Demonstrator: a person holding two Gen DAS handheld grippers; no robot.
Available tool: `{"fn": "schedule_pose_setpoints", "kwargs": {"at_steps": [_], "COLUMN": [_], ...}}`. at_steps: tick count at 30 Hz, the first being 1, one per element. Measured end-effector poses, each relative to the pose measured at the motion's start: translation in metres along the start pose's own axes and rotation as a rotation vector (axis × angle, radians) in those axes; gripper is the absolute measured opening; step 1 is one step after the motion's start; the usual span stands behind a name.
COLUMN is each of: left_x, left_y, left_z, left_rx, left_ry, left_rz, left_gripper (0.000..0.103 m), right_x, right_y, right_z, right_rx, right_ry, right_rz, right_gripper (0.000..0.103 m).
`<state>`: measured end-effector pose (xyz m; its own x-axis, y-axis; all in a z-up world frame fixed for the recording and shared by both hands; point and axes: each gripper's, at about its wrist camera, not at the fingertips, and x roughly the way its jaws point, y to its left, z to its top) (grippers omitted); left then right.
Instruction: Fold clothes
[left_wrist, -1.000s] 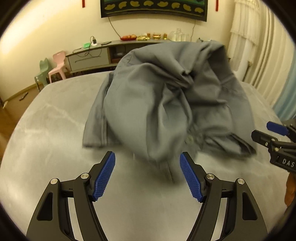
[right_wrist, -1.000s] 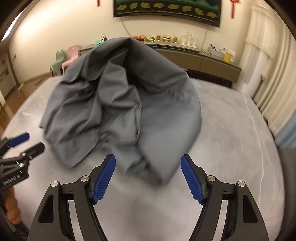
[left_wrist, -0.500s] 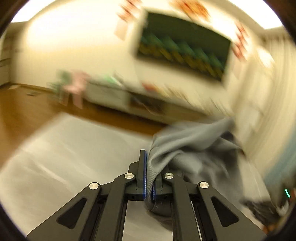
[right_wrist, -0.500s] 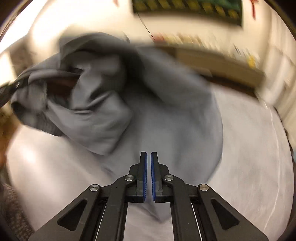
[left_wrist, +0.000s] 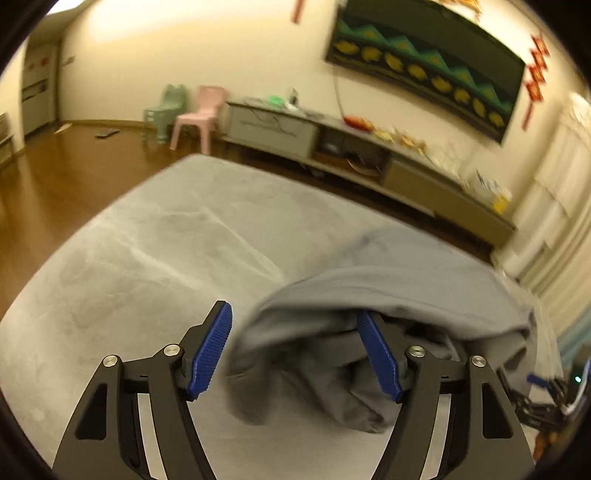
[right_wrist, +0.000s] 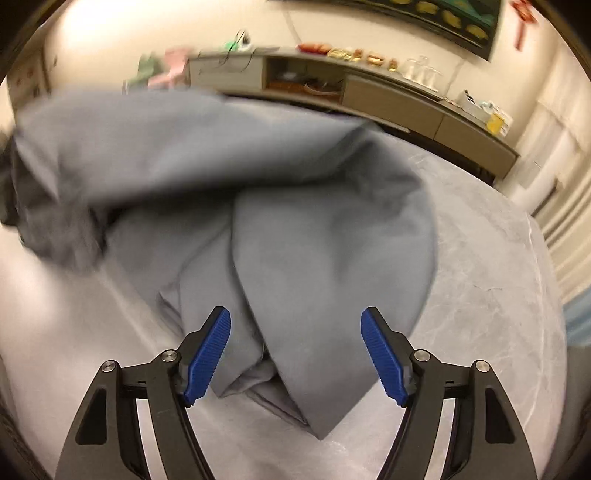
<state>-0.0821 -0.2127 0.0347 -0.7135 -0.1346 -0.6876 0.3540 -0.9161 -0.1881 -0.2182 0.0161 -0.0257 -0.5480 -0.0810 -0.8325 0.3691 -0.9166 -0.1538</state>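
Now both claws stand wide open with nothing gripped. The left claw (left_wrist: 293, 349) hovers low over the pale grey velvety surface (left_wrist: 155, 258), which may be a bed or a padded tabletop; I cannot tell which. Its right blue ribbed pad (left_wrist: 378, 356) sits against a bunched edge of the crumpled grey cotton shirt (left_wrist: 369, 295), while the left pad is clear of the cloth. The shirt lies heaped toward the right side of that view, partly blurred. In the right wrist view, the right claw (right_wrist: 295, 352) frames a pointed near fold of the same shirt (right_wrist: 325, 258), which spreads far and left across the surface (right_wrist: 480, 314). Far behind, a long low grey cabinet (left_wrist: 369, 158) runs along the wall, with a small pink plastic chair (left_wrist: 199, 114) at its left.
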Motion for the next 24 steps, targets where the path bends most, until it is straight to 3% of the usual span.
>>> {"fn": "schedule_pose_setpoints", "kwargs": {"at_steps": [1, 2, 3, 4, 5, 6, 7, 9, 13, 15, 17, 21, 23, 24], "left_x": [0.008, 0.015, 0.021, 0.027, 0.031, 0.035, 0.038, 0.029, -0.019, -0.022, -0.004, 0.015, 0.006, 0.003], "left_y": [-0.005, -0.009, -0.011, -0.012, -0.012, -0.011, -0.008, 0.004, 0.034, 0.038, 0.04, 0.039, 0.034, 0.031], "left_z": [-0.001, -0.002, -0.002, -0.002, -0.001, 0.002, 0.005, 0.016, 0.046, 0.049, 0.043, 0.031, 0.031, 0.032], "left_rx": [0.02, 0.035, 0.045, 0.052, 0.055, 0.053, 0.041, -0.009, -0.122, -0.113, -0.107, -0.117, -0.09, -0.077], "left_ry": [0.023, 0.039, 0.041, 0.04, 0.043, 0.051, 0.058, 0.039, -0.07, -0.073, 0.001, 0.087, 0.063, 0.052], "left_rz": [0.015, 0.03, 0.043, 0.05, 0.055, 0.057, 0.057, 0.043, -0.056, -0.047, -0.032, -0.047, -0.043, -0.04], "left_gripper": [0.073, 0.073, 0.069, 0.06, 0.034, 0.02, 0.016, 0.008, 0.008, 0.007, 0.007, 0.007, 0.007, 0.007], "right_x": [0.006, 0.011, 0.016, 0.016, 0.015, 0.015, 0.003, -0.021, -0.158, -0.195, -0.181, -0.166, -0.158, -0.17], "right_y": [0.006, 0.004, 0.003, 0.001, -0.001, -0.003, -0.007, -0.015, -0.045, -0.028, -0.002, 0.026, 0.041, 0.041], "right_z": [-0.002, -0.003, -0.005, -0.003, -0.002, -0.001, 0.001, 0.003, -0.014, -0.029, -0.056, -0.095, -0.115, -0.111], "right_rx": [-0.025, -0.019, -0.013, 0.001, 0.016, 0.031, 0.047, 0.08, 0.242, 0.156, 0.052, -0.023, -0.06, -0.046], "right_ry": [0.008, 0.024, 0.04, 0.039, 0.037, 0.036, 0.002, -0.065, -0.405, -0.481, -0.373, -0.232, -0.162, -0.194], "right_rz": [-0.037, -0.039, -0.04, -0.042, -0.045, -0.047, -0.075, -0.132, -0.191, -0.317, -0.365, -0.249, -0.19, -0.151], "right_gripper": [0.068, 0.055, 0.023, 0.018, 0.011, 0.006, 0.005, 0.004, 0.004, 0.004, 0.008, 0.019, 0.039, 0.061]}}
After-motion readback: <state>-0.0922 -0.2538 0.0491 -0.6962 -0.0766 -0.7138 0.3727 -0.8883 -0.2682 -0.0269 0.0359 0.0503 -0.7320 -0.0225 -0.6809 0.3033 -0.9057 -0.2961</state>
